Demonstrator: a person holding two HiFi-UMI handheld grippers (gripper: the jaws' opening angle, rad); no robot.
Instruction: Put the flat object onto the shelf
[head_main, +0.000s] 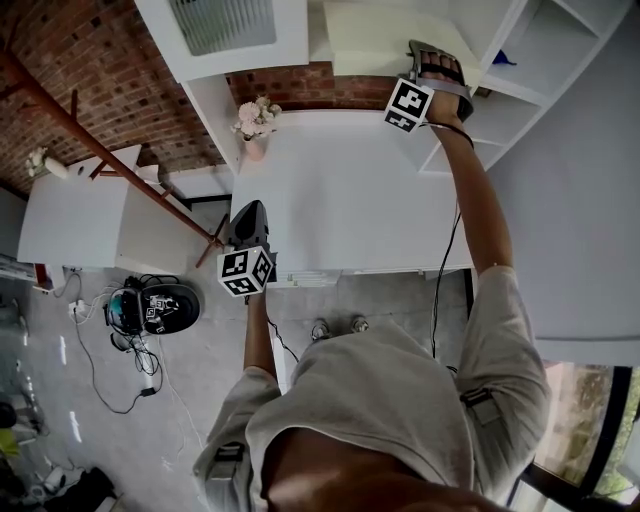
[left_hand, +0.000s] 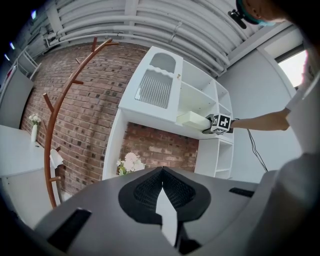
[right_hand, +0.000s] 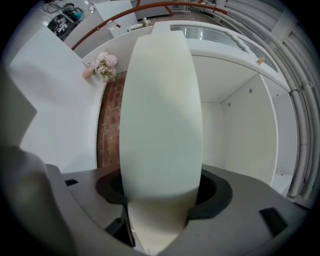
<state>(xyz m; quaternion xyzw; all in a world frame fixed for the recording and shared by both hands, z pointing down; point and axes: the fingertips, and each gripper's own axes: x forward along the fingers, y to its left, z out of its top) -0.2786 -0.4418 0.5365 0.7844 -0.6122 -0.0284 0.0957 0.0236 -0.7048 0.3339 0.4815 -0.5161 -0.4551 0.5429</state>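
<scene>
The flat object (head_main: 370, 35) is a pale cream slab, and my right gripper (head_main: 432, 58) is shut on its near end. It reaches into an open compartment of the white shelf unit (head_main: 505, 85), next to a slatted door. In the right gripper view the slab (right_hand: 162, 110) fills the space between the jaws of that gripper (right_hand: 160, 202) and points at the compartment's back wall (right_hand: 235, 100). The left gripper view shows the slab (left_hand: 192, 119) lying level on the shelf board. My left gripper (head_main: 250, 212) is shut and empty, low at the white table's front edge.
A white table (head_main: 340, 200) stands below the shelf unit. A small vase of flowers (head_main: 255, 125) sits at its back left corner. A brown coat rack (head_main: 100, 150) leans to the left before the brick wall. A helmet and cables (head_main: 155, 308) lie on the floor.
</scene>
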